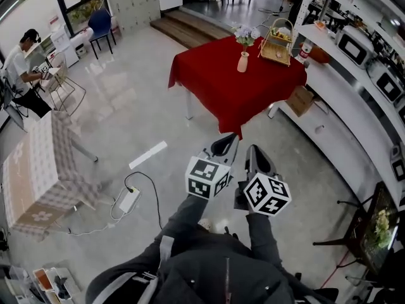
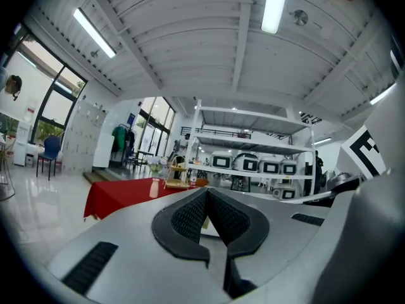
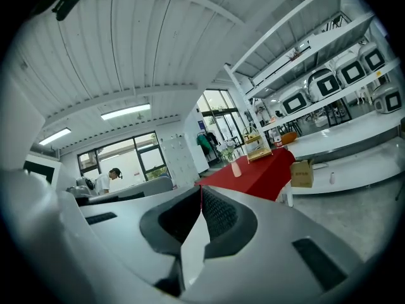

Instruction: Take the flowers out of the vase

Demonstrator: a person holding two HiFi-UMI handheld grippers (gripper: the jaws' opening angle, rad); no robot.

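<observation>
Closed and empty: left gripper, right gripper, well apart from the table. Probably light, soft, crushable flowers; best pinched gently at the stems just above the slim, tippy vase.

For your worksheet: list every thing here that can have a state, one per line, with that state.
left gripper, shut, empty
right gripper, shut, empty
vase, upright on the red table
flowers, in the vase
wire basket, upright on the red table

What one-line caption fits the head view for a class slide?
Left hand-held gripper and right hand-held gripper, both shut, point toward a vase of flowers on a red table.
</observation>
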